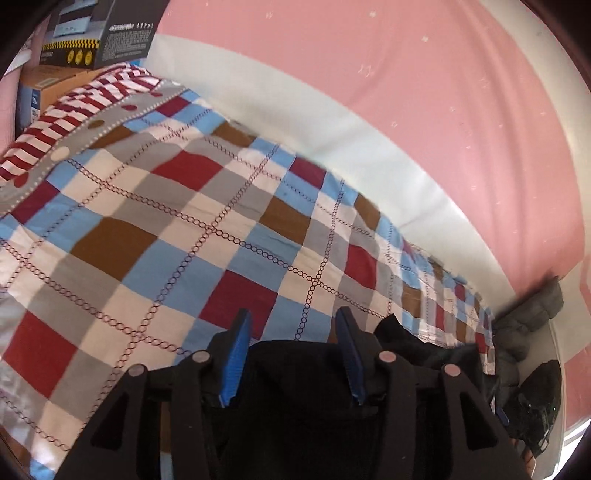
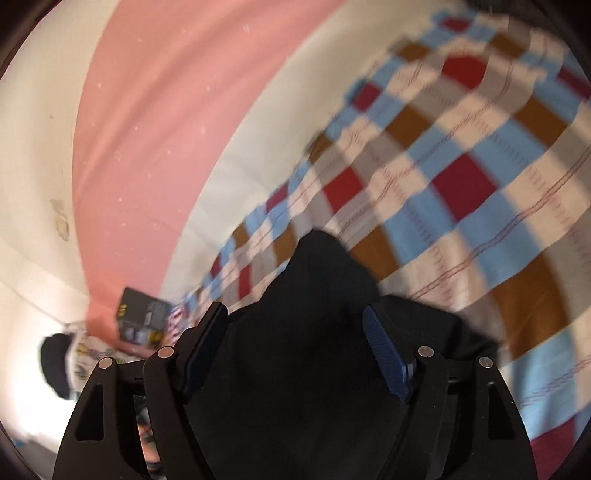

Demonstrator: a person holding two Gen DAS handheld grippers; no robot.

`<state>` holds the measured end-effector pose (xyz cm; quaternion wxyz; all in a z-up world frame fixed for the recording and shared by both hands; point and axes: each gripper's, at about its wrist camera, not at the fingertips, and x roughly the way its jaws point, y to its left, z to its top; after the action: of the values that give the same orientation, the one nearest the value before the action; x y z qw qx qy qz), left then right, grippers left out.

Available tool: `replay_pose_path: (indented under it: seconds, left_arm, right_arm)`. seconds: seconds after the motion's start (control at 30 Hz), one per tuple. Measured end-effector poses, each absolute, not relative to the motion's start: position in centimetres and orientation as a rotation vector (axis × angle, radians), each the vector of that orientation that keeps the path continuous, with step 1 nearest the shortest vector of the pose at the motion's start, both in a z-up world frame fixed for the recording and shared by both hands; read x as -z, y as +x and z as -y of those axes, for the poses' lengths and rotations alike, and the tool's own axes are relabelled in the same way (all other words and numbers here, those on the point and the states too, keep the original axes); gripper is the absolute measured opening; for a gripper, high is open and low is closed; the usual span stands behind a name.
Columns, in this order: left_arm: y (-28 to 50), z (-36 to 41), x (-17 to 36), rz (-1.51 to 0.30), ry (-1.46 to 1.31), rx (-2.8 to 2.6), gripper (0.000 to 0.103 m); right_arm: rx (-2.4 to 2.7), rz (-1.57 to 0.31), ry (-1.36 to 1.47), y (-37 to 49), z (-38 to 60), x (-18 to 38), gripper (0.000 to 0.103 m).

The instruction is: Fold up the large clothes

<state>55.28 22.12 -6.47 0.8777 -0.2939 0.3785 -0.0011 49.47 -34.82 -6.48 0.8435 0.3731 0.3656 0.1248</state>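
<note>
A black garment (image 1: pixel 295 391) lies on the checkered bedspread (image 1: pixel 177 221) just under my left gripper (image 1: pixel 293 314). Its blue pads stand apart, with the cloth bunched low between them and neither pad pressing on it. In the right wrist view, which is blurred, the same black garment (image 2: pixel 317 288) rises to a rounded peak between the spread fingers of my right gripper (image 2: pixel 293 308). Those jaws also stand wide, and the cloth sits loose in the gap. The garment's lower part is hidden behind both gripper bodies.
The bedspread (image 2: pixel 461 177) covers a bed along a pink and white wall (image 1: pixel 424 110). Cardboard boxes (image 1: pixel 96 33) and a red-striped pillow (image 1: pixel 74 110) sit at the far left end. A grey padded item (image 1: pixel 528 314) lies at the right end.
</note>
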Motion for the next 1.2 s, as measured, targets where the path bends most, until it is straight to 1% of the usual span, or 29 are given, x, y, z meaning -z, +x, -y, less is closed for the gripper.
replay_pose_path:
  seconds: [0.03, 0.1, 0.13, 0.2, 0.37, 0.43, 0.47, 0.53, 0.6, 0.63, 0.67, 0.73, 0.77, 0.8, 0.83, 0.87, 0.9, 0.93, 0.97, 1.0, 1.1, 1.17, 1.2]
  left_arm:
    - [54.6, -22.2, 6.4, -0.787, -0.600, 0.015, 0.053]
    - [53.2, -22.1, 6.7, -0.792, -0.575, 0.041, 0.061]
    - [52.6, -21.9, 7.2, -0.806, -0.563, 0.062, 0.062]
    - [52.1, -21.6, 8.6, -0.843, -0.545, 0.100, 0.070]
    - [53.5, -21.0, 11.8, -0.974, -0.623, 0.170, 0.076]
    - [53.4, -21.8, 10.9, -0.931, -0.675, 0.148, 0.073]
    - [52.9, -22.5, 10.0, -0.865, -0.706, 0.153, 0.072]
    - [51.5, -23.5, 8.0, -0.729, -0.691, 0.143, 0.074]
    - [51.1, -23.3, 7.5, -0.711, -0.624, 0.148, 0.077]
    - [51.5, -22.6, 8.0, -0.759, -0.574, 0.165, 0.077]
    - [51.8, -21.9, 8.8, -0.809, -0.535, 0.177, 0.077]
    - [52.8, -20.2, 11.1, -0.930, -0.467, 0.187, 0.077]
    - [53.1, -19.7, 12.0, -0.965, -0.460, 0.191, 0.076]
    - [53.5, -19.3, 12.7, -0.991, -0.461, 0.203, 0.076]
    - [53.6, -18.8, 13.2, -0.998, -0.454, 0.205, 0.072]
    - [53.6, -18.5, 13.1, -0.990, -0.444, 0.197, 0.053]
    - [53.7, -18.1, 12.8, -0.980, -0.425, 0.180, 0.036]
    - [53.6, -17.8, 12.2, -0.964, -0.393, 0.142, 0.028]
    - [53.5, -17.8, 11.6, -0.941, -0.377, 0.128, 0.017]
    - [53.3, -18.0, 10.5, -0.897, -0.369, 0.112, 0.015]
    - [53.6, -18.9, 8.6, -0.809, -0.392, 0.065, 0.014]
    - [55.1, -18.3, 9.3, -0.828, -0.352, 0.019, 0.014]
    - [55.9, -17.9, 10.2, -0.844, -0.324, -0.003, 0.014]
  right_arm:
    - [-0.243, -0.773, 0.749, 49.1, 34.7, 6.3, 0.076]
    - [-0.224, -0.822, 0.641, 48.2, 34.0, 6.7, 0.076]
    - [-0.220, -0.849, 0.598, 48.0, 33.7, 7.1, 0.076]
    - [-0.224, -0.895, 0.531, 47.6, 32.8, 8.2, 0.076]
    - [-0.224, -0.982, 0.467, 48.5, 31.4, 10.8, 0.076]
    - [-0.217, -0.974, 0.489, 48.8, 31.6, 10.8, 0.075]
    - [-0.219, -0.964, 0.507, 48.9, 31.7, 10.6, 0.072]
    - [-0.218, -0.955, 0.497, 48.9, 31.9, 10.2, 0.071]
    - [-0.218, -0.952, 0.469, 49.2, 31.9, 10.2, 0.071]
    - [-0.219, -0.954, 0.465, 49.3, 31.9, 10.5, 0.069]
    - [-0.224, -0.956, 0.470, 49.4, 31.9, 10.8, 0.063]
    - [-0.226, -0.952, 0.488, 49.5, 31.8, 11.2, 0.055]
    - [-0.221, -0.944, 0.492, 49.5, 31.7, 11.3, 0.046]
    - [-0.218, -0.938, 0.492, 49.5, 31.5, 11.3, 0.042]
    - [-0.216, -0.937, 0.488, 49.5, 31.3, 11.2, 0.037]
    - [-0.209, -0.937, 0.468, 49.5, 31.1, 11.1, 0.029]
    - [-0.199, -0.932, 0.444, 49.5, 30.8, 10.7, 0.026]
    - [-0.191, -0.923, 0.429, 49.4, 30.7, 10.3, 0.021]
    - [-0.172, -0.904, 0.411, 49.3, 30.6, 9.7, 0.019]
    - [-0.155, -0.870, 0.386, 49.4, 30.5, 8.6, 0.019]
    - [-0.120, -0.807, 0.394, 50.2, 31.1, 6.8, 0.018]
    - [-0.087, -0.807, 0.373, 51.6, 30.8, 6.9, 0.018]
    - [-0.061, -0.835, 0.344, 52.7, 30.3, 7.9, 0.018]
